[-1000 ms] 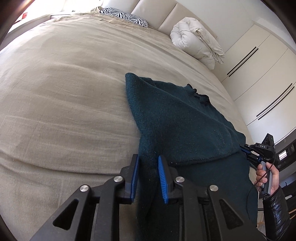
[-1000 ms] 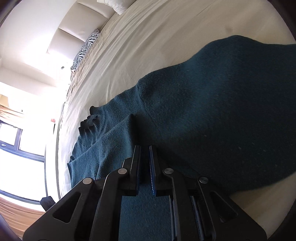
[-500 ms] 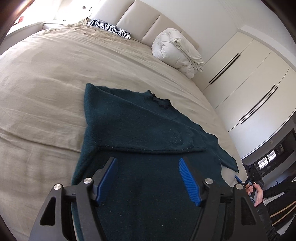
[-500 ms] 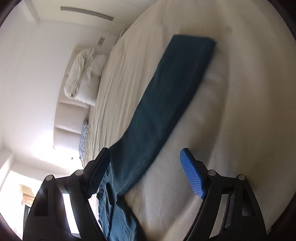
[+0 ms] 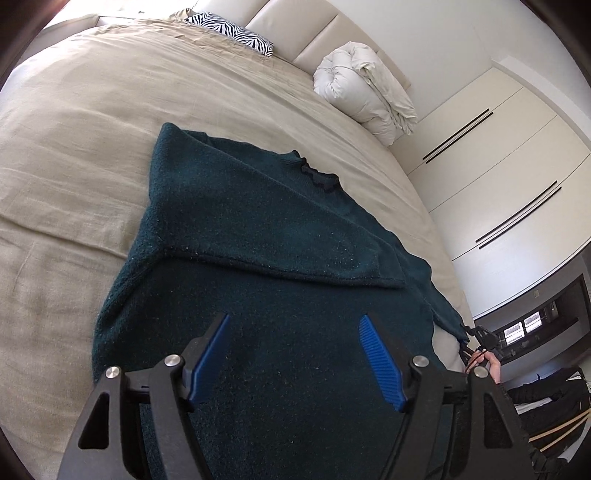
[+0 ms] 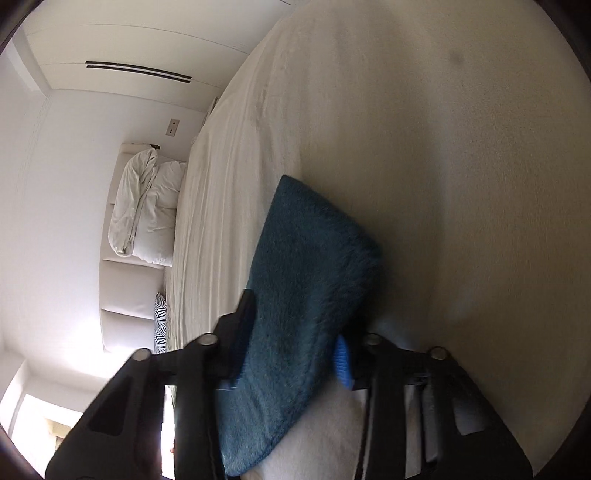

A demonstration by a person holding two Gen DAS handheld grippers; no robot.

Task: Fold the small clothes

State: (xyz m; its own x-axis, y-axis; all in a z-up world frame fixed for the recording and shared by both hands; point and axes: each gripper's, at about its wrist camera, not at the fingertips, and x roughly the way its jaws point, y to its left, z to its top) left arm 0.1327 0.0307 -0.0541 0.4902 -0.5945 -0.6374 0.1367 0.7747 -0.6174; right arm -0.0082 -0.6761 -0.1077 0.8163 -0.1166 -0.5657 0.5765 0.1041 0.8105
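A dark teal sweater (image 5: pixel 258 236) lies flat on the beige bed (image 5: pixel 92 122), one sleeve folded across its chest. My left gripper (image 5: pixel 295 354) is open and empty, hovering over the sweater's lower body. In the right wrist view the other sleeve (image 6: pixel 306 266) lies stretched on the bed, its cuff pointing away. My right gripper (image 6: pixel 291 354) is open and straddles this sleeve, one finger on each side, blurred by motion. The right gripper also shows in the left wrist view (image 5: pixel 480 339) at the sweater's far right edge, held by a hand.
A rolled white duvet (image 5: pixel 365 92) and a zebra-print pillow (image 5: pixel 232 31) lie at the headboard. White wardrobe doors (image 5: pixel 498 155) stand to the right of the bed. Bare bedsheet (image 6: pixel 461 184) spreads beyond the sleeve.
Both grippers went from shut on the sweater to open and pulled back. The right gripper then moved down over the stretched sleeve, which now sits between its fingers.
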